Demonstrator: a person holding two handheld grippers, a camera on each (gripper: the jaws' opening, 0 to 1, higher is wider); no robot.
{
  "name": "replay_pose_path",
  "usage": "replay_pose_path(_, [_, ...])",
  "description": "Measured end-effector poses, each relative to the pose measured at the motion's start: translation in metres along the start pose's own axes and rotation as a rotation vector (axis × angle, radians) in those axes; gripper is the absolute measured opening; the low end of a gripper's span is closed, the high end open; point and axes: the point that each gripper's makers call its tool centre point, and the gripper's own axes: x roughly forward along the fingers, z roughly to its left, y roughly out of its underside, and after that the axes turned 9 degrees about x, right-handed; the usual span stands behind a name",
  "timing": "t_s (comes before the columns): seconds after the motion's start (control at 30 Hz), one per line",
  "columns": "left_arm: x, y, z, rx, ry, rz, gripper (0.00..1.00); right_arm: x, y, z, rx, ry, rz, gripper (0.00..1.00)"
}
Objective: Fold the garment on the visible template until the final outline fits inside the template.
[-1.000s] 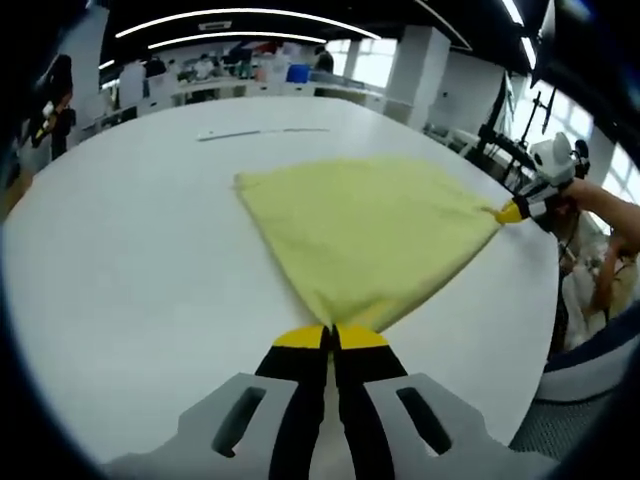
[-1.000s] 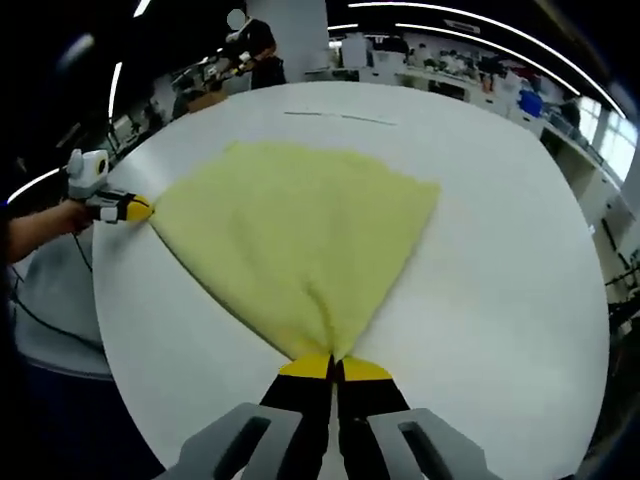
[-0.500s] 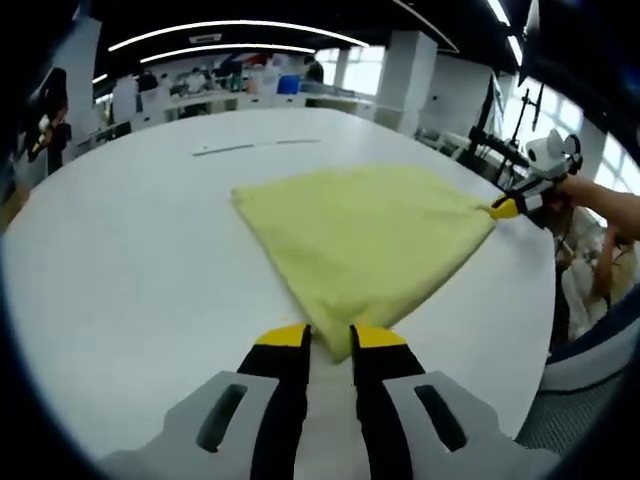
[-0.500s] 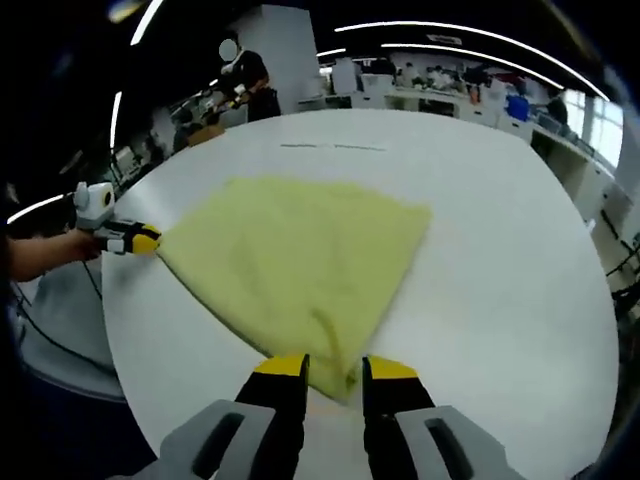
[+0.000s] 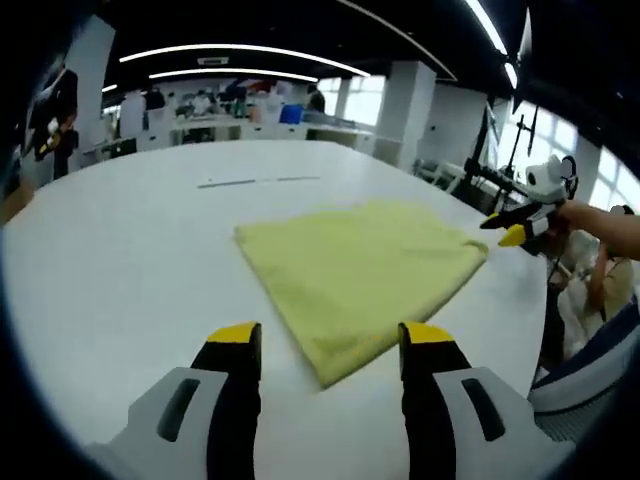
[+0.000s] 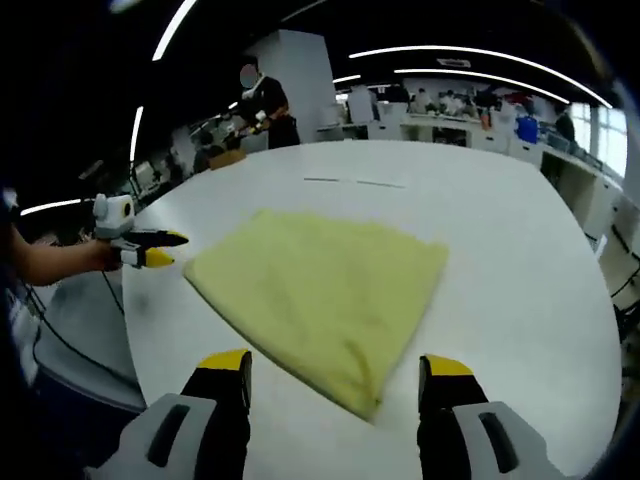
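Now that the yellow garment (image 5: 360,275) has been released, both jaws are wide open above the white table (image 5: 120,270), so the left gripper (image 5: 330,345) and right gripper (image 6: 335,372) are probably free for the next fold.

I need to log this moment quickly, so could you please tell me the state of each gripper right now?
Left gripper: open, holding nothing; the yellow cloth lies flat on the table.
Right gripper: open, holding nothing.
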Motion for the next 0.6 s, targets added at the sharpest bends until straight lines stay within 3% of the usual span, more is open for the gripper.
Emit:
replay_pose_path(0.17, [-0.012, -0.008, -0.003, 0.015, -0.005, -0.018, 0.68, -0.010, -0.006, 0.014, 0.005, -0.018, -0.030, 0.83])
replay_pose_path(0.27, [-0.019, -0.012, -0.002, -0.039, -0.013, -0.023, 0.76, -0.015, -0.007, 0.024, -0.006, -0.025, -0.041, 0.88])
replay_pose_path(0.4, [-0.030, -0.018, -0.006, -0.041, -0.030, -0.033, 0.84, -0.019, -0.010, 0.032, -0.017, -0.038, -0.057, 0.98])
replay_pose_path(0.6, [-0.044, -0.028, -0.009, -0.045, -0.040, -0.053, 0.94, -0.029, -0.019, 0.047, -0.038, -0.036, -0.112, 0.99])
